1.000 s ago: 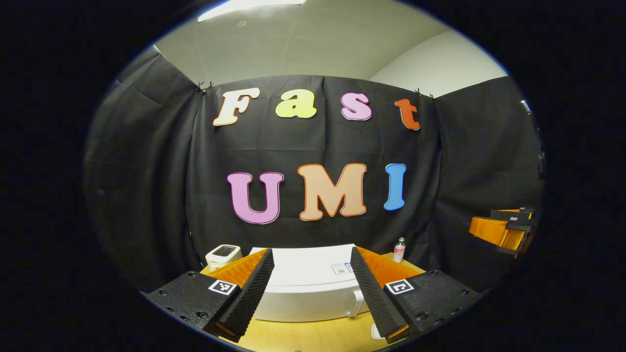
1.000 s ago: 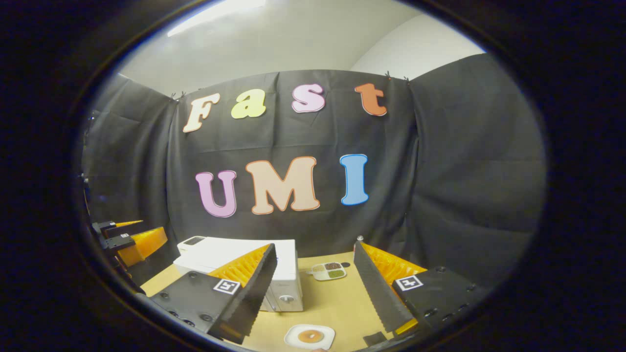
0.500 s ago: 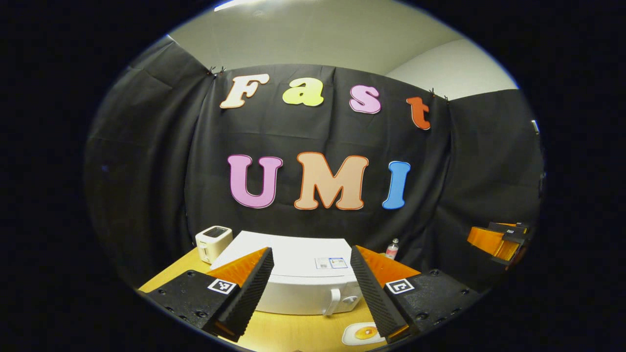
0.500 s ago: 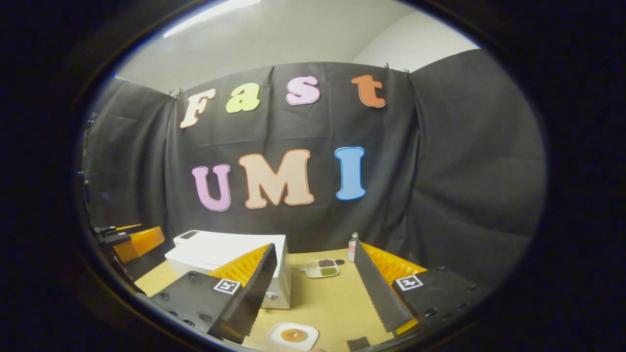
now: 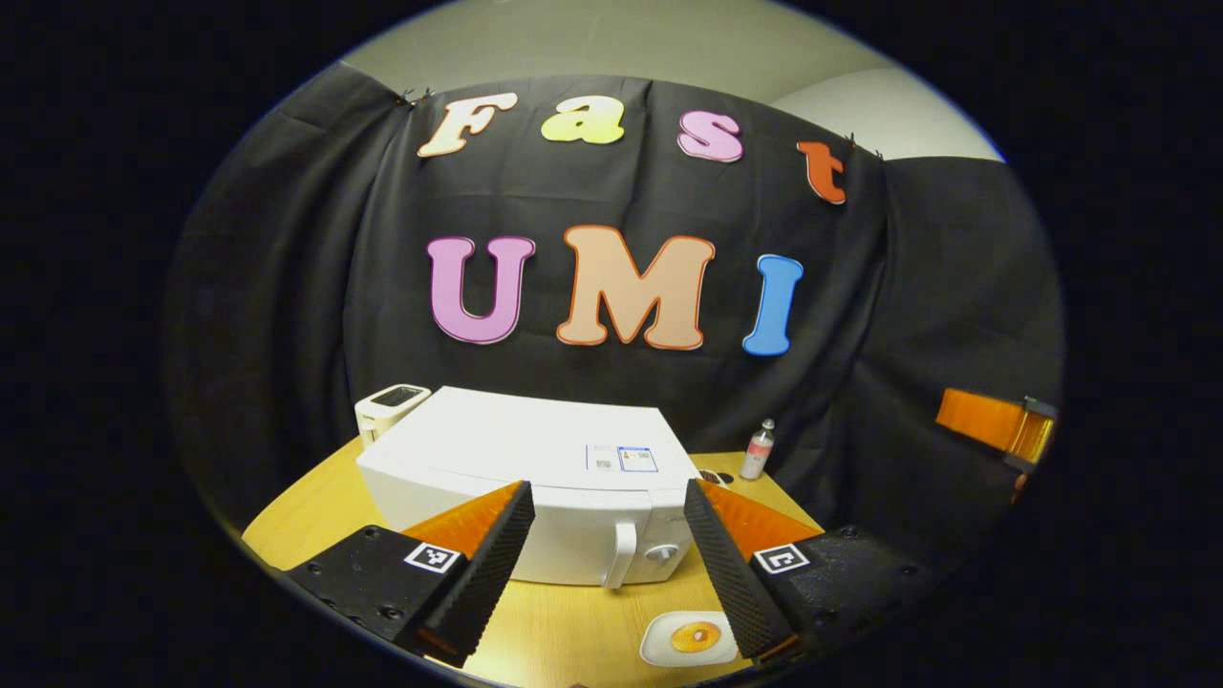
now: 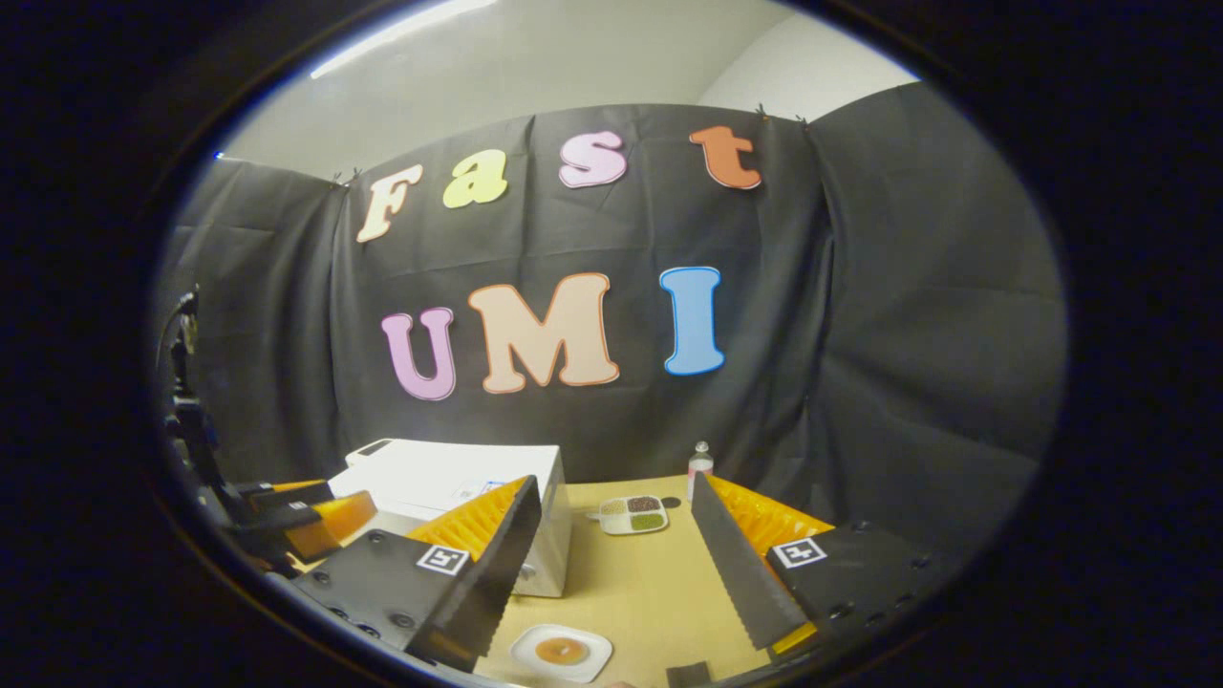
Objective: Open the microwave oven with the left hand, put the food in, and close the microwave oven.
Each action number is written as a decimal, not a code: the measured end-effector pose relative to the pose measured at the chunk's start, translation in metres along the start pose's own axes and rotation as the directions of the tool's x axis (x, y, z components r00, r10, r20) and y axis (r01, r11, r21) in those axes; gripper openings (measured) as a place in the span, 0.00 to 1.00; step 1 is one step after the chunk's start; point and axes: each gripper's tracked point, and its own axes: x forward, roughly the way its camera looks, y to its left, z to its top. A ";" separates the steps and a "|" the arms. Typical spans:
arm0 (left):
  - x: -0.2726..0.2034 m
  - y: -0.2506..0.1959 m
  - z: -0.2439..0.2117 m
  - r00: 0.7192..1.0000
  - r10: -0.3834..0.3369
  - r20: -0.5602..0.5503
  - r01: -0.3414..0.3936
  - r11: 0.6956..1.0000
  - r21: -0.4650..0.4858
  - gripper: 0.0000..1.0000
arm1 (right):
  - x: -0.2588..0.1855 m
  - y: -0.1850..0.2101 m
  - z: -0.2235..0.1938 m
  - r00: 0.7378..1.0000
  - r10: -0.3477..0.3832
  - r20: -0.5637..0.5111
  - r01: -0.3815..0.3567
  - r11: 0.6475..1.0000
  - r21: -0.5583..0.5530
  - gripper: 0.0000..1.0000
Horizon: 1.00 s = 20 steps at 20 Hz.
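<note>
Both grippers are spread wide, nothing between the fingers. Left gripper (image 5: 609,564) sits low centre in the left gripper view, aimed at the white boxy microwave oven (image 5: 530,478), door closed, vertical white handle (image 5: 619,554) just above the gap. Food, a round brownish piece on a small white square plate (image 5: 690,638), lies on the wooden table (image 5: 296,506) at lower right. Right gripper (image 6: 611,564) hangs over the same plate (image 6: 561,653), with a little compartment tray (image 6: 633,514) and small clear bottle (image 6: 700,468) further back.
</note>
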 end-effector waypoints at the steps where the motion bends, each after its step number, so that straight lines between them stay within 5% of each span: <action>1: 0.007 -0.003 -0.013 1.000 -0.005 -0.021 0.005 1.000 0.004 0.96 | 0.001 -0.003 -0.002 1.000 0.001 -0.005 -0.001 1.000 0.006 0.92; 15: 0.094 -0.004 -0.166 0.967 -0.007 -0.255 0.005 1.000 -0.006 0.96 | 0.012 -0.052 -0.031 0.994 -0.058 -0.088 0.061 0.998 0.033 0.92; 20: 0.115 0.000 -0.194 0.956 -0.006 -0.294 0.011 1.000 0.016 0.80 | 0.016 -0.058 -0.033 0.992 -0.063 -0.109 0.067 0.997 0.042 0.92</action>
